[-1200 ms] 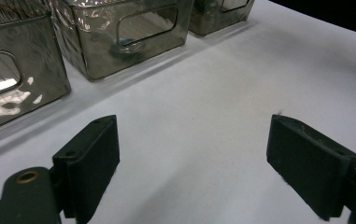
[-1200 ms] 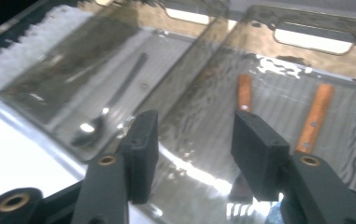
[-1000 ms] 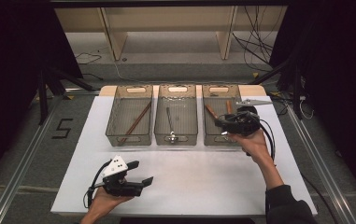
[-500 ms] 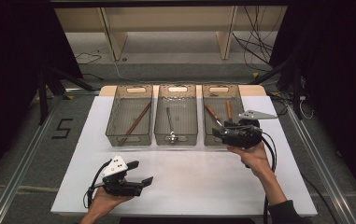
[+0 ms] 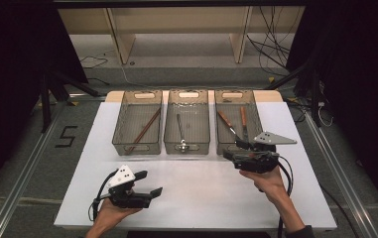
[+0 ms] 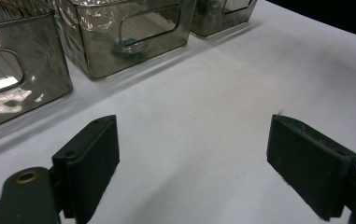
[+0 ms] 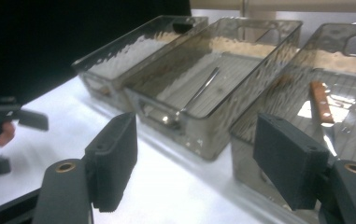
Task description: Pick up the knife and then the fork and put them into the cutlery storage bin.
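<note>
A white matte table point(image 5: 196, 198) carries three smoky, ribbed plastic bins. The right bin point(image 5: 256, 111), holding two wooden-handled knives point(image 5: 243, 121), sits just beyond the right gripper point(image 5: 232, 149), jaws spread, empty. The middle bin point(image 5: 187, 101) holds a metal spoon point(image 5: 179, 130). The left gripper point(image 5: 149, 183), nearer than the bins, is released.

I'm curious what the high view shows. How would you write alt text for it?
Two hand-held grippers work over a white table: the right gripper sits at the near end of the right bin holding two wooden-handled utensils, the left gripper rests open near the front edge. The middle bin holds a metal spoon, the left bin a brown stick.
</note>
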A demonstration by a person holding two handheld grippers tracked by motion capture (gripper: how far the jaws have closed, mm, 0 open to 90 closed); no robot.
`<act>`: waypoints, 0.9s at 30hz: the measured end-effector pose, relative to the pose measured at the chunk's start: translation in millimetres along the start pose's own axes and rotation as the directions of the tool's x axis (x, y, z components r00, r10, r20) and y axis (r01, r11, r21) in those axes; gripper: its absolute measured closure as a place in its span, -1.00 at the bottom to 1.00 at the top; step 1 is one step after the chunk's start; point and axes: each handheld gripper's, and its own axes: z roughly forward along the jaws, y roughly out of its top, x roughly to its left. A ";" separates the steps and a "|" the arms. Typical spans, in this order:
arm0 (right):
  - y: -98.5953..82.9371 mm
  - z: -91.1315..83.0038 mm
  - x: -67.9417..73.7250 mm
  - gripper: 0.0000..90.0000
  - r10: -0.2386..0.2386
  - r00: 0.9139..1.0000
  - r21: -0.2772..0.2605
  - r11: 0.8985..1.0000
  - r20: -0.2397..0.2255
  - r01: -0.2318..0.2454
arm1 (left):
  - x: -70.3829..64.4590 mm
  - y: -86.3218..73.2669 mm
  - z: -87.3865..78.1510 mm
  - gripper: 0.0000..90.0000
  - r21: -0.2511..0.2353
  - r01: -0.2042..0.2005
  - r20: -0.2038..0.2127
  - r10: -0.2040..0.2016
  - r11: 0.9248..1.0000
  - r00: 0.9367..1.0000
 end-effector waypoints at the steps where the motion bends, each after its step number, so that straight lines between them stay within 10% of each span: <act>1: -2.3 -1.2 1.5 -0.32 -0.007 1.000 -0.002 1.000 -0.002 0.007 | -0.1 -0.2 0.1 -0.62 0.000 0.000 -0.001 0.000 1.000 1.000; 27: -64.2 -35.5 19.0 -0.49 -0.023 0.999 -0.046 0.999 -0.027 0.022 | 2.1 -2.7 -3.0 -0.63 -0.024 0.018 0.018 -0.018 1.000 1.000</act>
